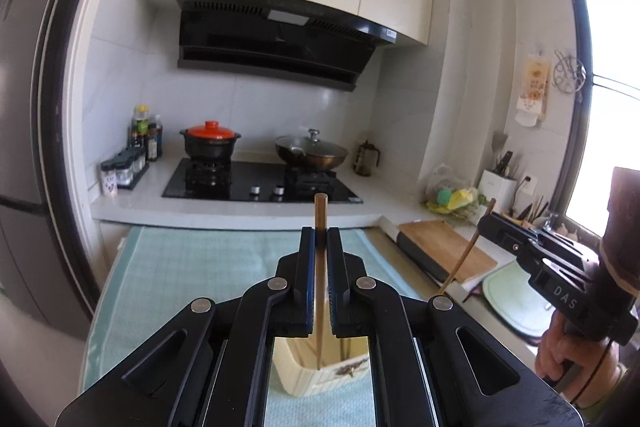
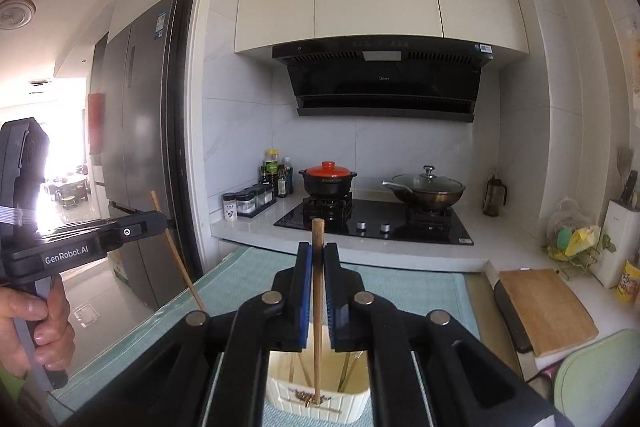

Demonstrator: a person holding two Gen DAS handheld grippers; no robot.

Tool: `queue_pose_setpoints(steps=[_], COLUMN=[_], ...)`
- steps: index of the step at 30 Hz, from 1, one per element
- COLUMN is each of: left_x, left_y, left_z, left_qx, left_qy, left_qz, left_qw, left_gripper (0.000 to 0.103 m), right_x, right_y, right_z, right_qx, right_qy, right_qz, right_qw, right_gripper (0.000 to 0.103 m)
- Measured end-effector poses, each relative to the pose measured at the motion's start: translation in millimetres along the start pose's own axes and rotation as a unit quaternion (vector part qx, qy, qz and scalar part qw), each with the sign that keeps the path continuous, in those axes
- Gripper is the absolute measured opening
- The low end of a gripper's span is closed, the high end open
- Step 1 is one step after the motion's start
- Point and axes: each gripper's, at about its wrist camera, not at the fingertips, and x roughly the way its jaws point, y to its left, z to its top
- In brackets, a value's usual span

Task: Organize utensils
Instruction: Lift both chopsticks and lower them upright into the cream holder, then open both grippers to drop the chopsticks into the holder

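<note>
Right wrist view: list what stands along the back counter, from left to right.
Spice jars → sauce bottles → black pot with orange lid → wok with glass lid → brown glass jug → white knife block.

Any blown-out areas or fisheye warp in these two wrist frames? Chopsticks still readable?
Left wrist view: window at right is blown out, cabinets bow heavily, chopstick in the left gripper stays sharp. Right wrist view: doorway at left glares white, door frame curves, chopstick in the right gripper is crisp.
</note>
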Motion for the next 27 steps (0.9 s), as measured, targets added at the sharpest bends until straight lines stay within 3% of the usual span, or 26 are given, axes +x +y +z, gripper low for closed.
queue_pose_setpoints(steps=[6, 12, 16, 22, 25, 26, 27], left_x=[69, 126, 149, 159, 142, 132, 121], left_y=[-5, -5, 1, 11, 15, 14, 13], left_z=[1, -32, -55, -62, -50, -44, -38], left_qx=[-0.01, -0.011, -0.02, -0.044, -0.043, -0.035, -0.027], left_qy=[0.034, 0.104, 0.143, 0.162, 0.155, 0.145, 0.136], left_qz=[0.005, 0.018, 0.025, 0.041, 0.037, 0.039, 0.047], left_qw=[0.9994, 0.9944, 0.9893, 0.985, 0.9863, 0.988, 0.9892], left_gripper=[0.003, 0.003, 0.003, 0.004, 0.012, 0.024, 0.042], right_x=[60, 131, 163, 183, 177, 170, 160], right_y=[-14, -34, -37, -35, -33, -33, -31], right_z=[-5, -52, -80, -88, -74, -67, -59], right_qx=[0.007, 0.044, 0.059, 0.078, 0.079, 0.077, 0.069], right_qy=[0.018, 0.127, 0.186, 0.21, 0.198, 0.184, 0.17], right_qz=[-0.005, 0.012, 0.023, 0.027, 0.021, 0.018, 0.016], right_qw=[1.0, 0.991, 0.98, 0.974, 0.977, 0.98, 0.983], right_gripper=[0.006, 0.006, 0.006, 0.009, 0.036, 0.047, 0.051])
